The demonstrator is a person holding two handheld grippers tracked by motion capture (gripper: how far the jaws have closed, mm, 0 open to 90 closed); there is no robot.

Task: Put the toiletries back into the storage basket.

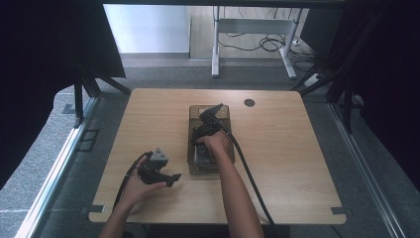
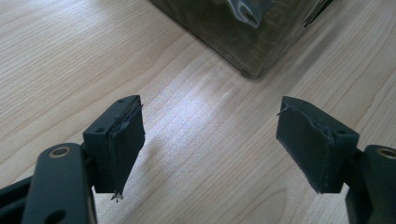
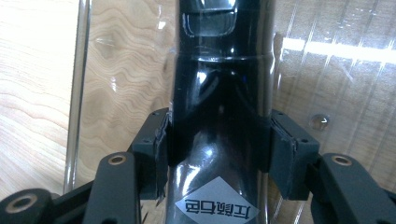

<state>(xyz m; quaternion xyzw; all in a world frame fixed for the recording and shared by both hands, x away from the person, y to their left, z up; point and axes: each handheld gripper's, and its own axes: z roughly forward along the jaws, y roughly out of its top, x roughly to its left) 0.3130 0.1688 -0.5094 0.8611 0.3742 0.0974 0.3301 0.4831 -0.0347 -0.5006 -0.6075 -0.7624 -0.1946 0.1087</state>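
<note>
Nearest to us, we are watching the left hand-held gripper (image 1: 174, 178) sitting low over the front left part of the counter (image 1: 277, 163). In the left gripper view its jaws are standing wide apart with bare wood between them, so it is gripping nothing. The left hand (image 1: 141, 188) is cradling it, and its cable is looping back towards the person.

Moving up the counter, we are coming to the clear bin (image 1: 194, 166), a see-through box sitting just beyond and to the right of that left hand-held gripper. One corner of it is showing at the top of the left gripper view (image 2: 252, 70).

The right hand (image 1: 214, 144) is reaching over the bin, holding the right hand-held gripper (image 3: 219, 144). In the right gripper view the two pads are pressing on either side of a glossy black bottle (image 3: 219, 84), so it is closed on that bottle. The bottle is lying inside the bin, with a pale diamond label (image 3: 217, 205) facing the camera and the bin's clear wall (image 3: 81, 70) running alongside.

Farther off, we are seeing a small dark round hole (image 1: 249, 102) near the counter's far edge, and beyond that a white frame (image 1: 252, 29) on the floor with cables.
</note>
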